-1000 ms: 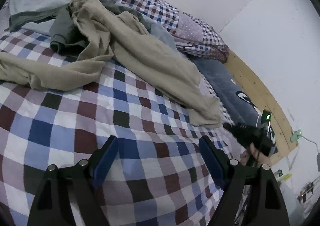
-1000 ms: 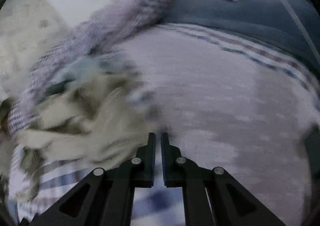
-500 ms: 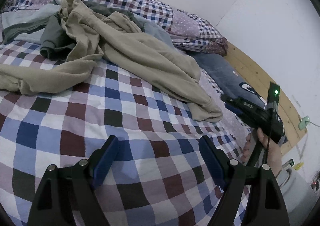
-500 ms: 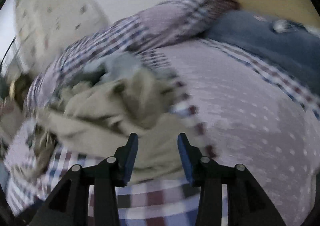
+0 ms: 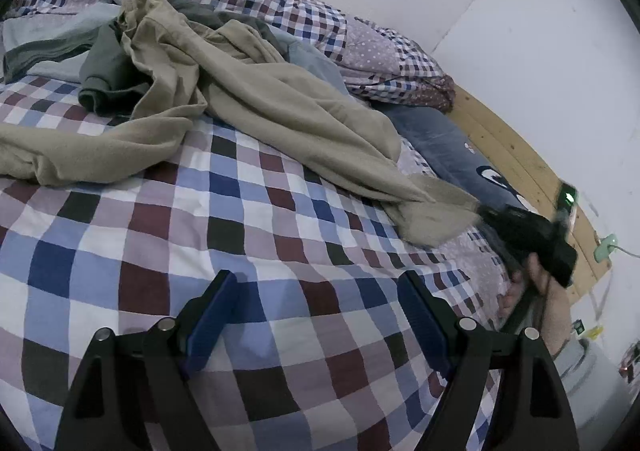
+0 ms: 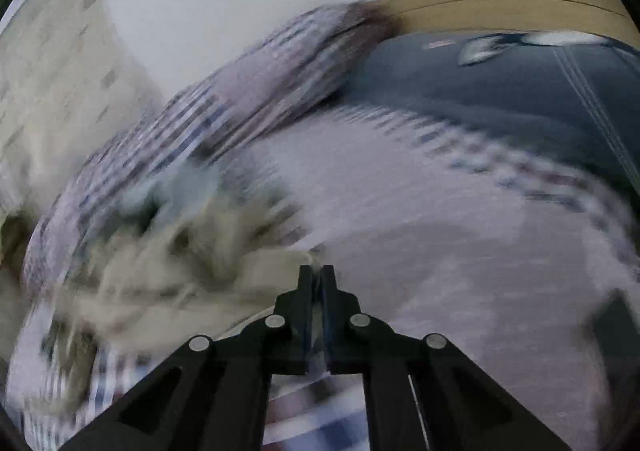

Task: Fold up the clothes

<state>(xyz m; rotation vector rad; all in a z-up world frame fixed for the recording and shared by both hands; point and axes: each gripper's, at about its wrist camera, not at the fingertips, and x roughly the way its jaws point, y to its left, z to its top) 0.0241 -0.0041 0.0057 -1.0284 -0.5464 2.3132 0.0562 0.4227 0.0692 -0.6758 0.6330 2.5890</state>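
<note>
Apparently the right gripper point(image 6: 317, 271) has its jaws pressed together on the hem end of the beige, soft knit garment point(image 5: 280, 119), which in the left wrist view runs from the upper left of the frame down to the middle right, where the same gripper point(image 5: 486, 213) meets its blurred tip. Gripping a free end like this looks meant to draw the piece out of the heap and lay it flat on the open checked bedspread point(image 5: 160, 251) in blue, maroon and white. The left gripper point(image 5: 316, 315), at the bottom of its frame, hangs over bare quilt with its blue-padded fingers point(image 5: 208, 315) wide apart, holding nothing.

In the way: the beige garment is tangled at upper left with a dark green cloth point(image 5: 108, 79) and a pale blue-grey one point(image 5: 60, 35), which may drag along. A navy pillow point(image 5: 440, 139) lies by the wooden bed frame point(image 5: 516, 155) at right. The right wrist view is heavily blurred.
</note>
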